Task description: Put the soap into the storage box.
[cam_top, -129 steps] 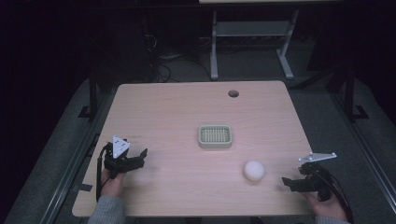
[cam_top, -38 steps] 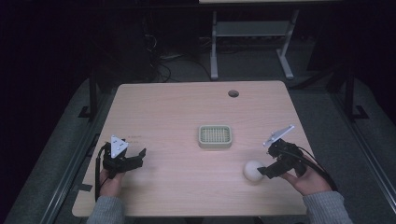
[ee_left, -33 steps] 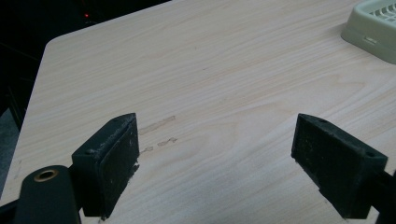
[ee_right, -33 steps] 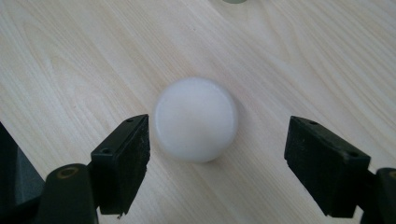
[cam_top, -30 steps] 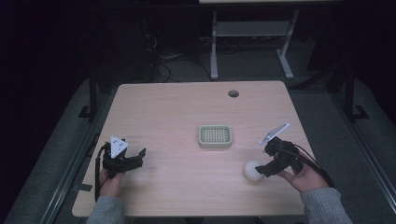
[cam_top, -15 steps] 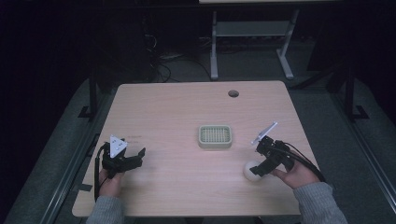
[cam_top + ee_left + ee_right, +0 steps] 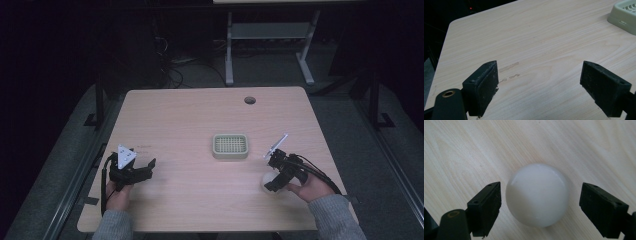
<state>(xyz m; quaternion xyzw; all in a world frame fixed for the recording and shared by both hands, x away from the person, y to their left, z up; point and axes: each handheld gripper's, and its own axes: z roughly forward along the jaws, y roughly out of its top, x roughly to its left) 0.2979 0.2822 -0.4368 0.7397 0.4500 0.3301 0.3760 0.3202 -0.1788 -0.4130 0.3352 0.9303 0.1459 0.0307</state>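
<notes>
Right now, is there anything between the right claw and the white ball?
Nothing visible. The right claw is open, with the white ball on the bare table between its jaws, a small gap on each side.

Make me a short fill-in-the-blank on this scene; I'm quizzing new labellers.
1. The right gripper has its jaws open on either side of a white ____.
2. The left gripper is open above bare ____.
3. The pale tray lies near the ____ of the table.

Missing words: ball; table; middle
</notes>
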